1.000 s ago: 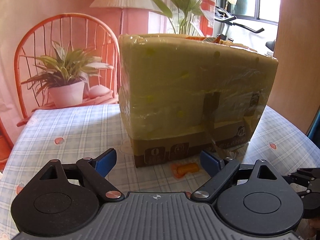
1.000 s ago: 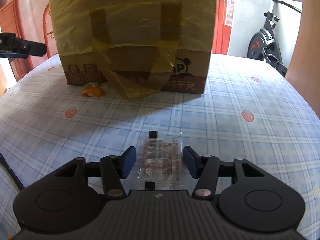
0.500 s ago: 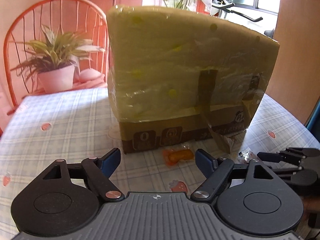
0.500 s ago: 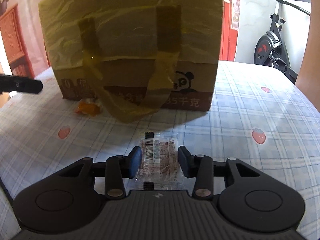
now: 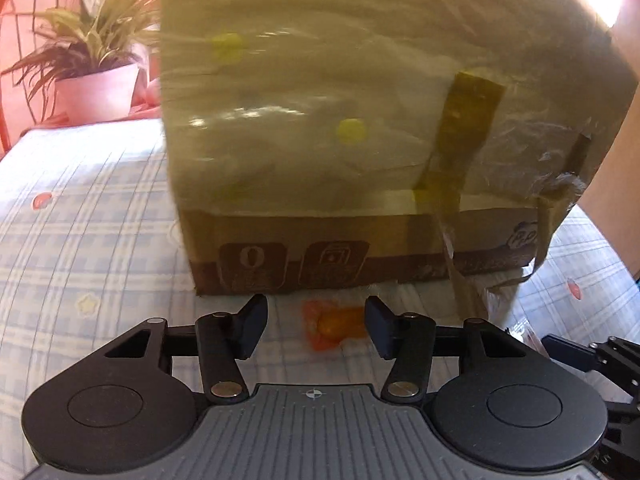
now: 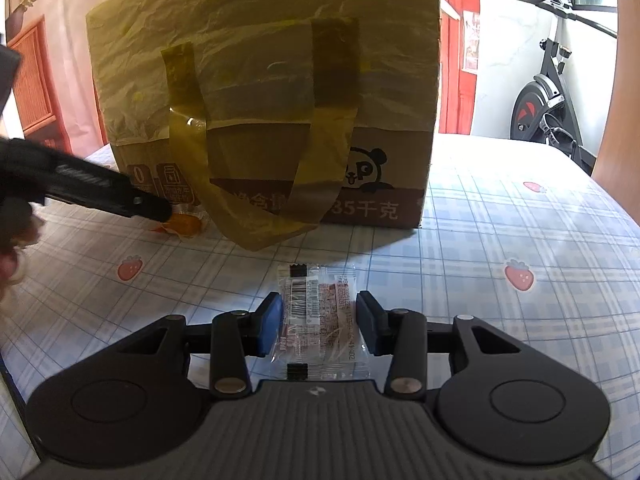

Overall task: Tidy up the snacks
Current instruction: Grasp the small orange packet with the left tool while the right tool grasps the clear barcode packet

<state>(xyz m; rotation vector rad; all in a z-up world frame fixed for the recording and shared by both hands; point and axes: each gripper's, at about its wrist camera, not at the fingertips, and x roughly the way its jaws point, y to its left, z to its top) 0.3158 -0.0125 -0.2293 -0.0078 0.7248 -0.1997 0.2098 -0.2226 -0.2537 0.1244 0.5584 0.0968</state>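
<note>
An orange wrapped snack lies on the checked tablecloth at the foot of a cardboard box covered by a yellow plastic bag. My left gripper straddles it with its jaws closing; the right pad touches the wrapper and the left pad stands apart. The right wrist view shows the same left gripper reaching the orange snack in front of the box. My right gripper is shut on a clear snack packet with a barcode, low over the cloth.
The bag's loose handles hang down the box front onto the cloth. A potted plant stands behind the table at the left. An exercise bike stands at the back right. A person's hand is at the left edge.
My left gripper has moved forward and down to the box's foot, and its jaws have narrowed around the orange snack. The right gripper's pads have closed in on the clear packet.
</note>
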